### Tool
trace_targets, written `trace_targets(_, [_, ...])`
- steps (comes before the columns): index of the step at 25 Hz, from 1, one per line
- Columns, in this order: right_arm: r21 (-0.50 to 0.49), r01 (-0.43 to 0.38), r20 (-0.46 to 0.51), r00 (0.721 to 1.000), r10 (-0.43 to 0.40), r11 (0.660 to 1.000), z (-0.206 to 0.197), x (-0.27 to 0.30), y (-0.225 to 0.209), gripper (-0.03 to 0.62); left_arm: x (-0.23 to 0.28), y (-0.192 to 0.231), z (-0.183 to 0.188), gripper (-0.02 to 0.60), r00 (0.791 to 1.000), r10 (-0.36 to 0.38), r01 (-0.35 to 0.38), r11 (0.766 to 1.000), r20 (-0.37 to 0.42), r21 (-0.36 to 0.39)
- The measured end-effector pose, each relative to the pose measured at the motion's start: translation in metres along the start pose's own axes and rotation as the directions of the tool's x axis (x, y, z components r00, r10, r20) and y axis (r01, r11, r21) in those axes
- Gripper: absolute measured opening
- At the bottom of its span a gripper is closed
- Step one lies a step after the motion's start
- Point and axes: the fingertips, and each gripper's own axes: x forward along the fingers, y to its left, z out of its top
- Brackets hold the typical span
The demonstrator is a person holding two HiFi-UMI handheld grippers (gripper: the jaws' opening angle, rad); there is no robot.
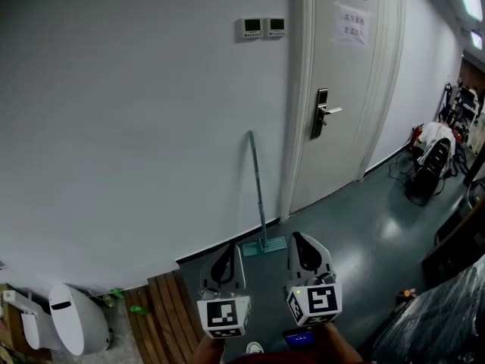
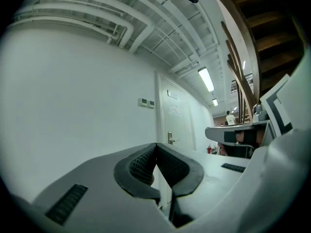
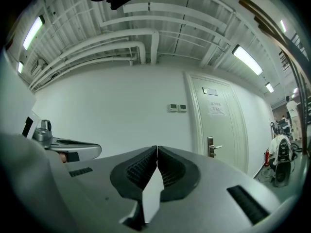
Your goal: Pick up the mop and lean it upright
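Holding the left tool point(image 1: 226, 258) and the right tool point(image 1: 307, 250) level and side by side, we have both clenched on nothing. In each gripper view the ribbed pads point(image 2: 141, 165) meet at their tips with no thing between them. Neither tool touches the mop point(image 1: 258, 196). It stands upright just past them, its flat head on the floor point(image 1: 364, 218) and its thin handle leaning against the white wall point(image 1: 136, 127), just left of the door point(image 1: 345, 112).

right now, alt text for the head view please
A mop leans upright against a white wall beside a closed door, its head on the grey floor. In the foreground, the left tongs and right tongs are shut and empty, apart from it.
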Motion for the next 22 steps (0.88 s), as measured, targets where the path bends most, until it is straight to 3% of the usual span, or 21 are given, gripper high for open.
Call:
trace_targets(5, [-0.010,0.001,-0.015,1.000,-0.001,1.000,-0.007,0.029,-0.001,0.018,0.026,0.012,-0.004,0.014,1.000,-0.008,0.009,0.999,0.009,-0.040])
trace_targets(12, [0.008,-0.002,-0.016,1.000,0.002,1.000,-0.020,0.077,-0.026,0.018,0.079,0.020,-0.020,0.014,1.000,0.004,-0.004,1.000,-0.008,-0.012])
trace_targets(22, [-0.003,-0.055,-0.007,0.998,0.055,0.998,-0.016,0.159,-0.076,0.018,0.174,0.016,-0.011,0.014,1.000,0.029,-0.029,0.999,0.007,-0.012])
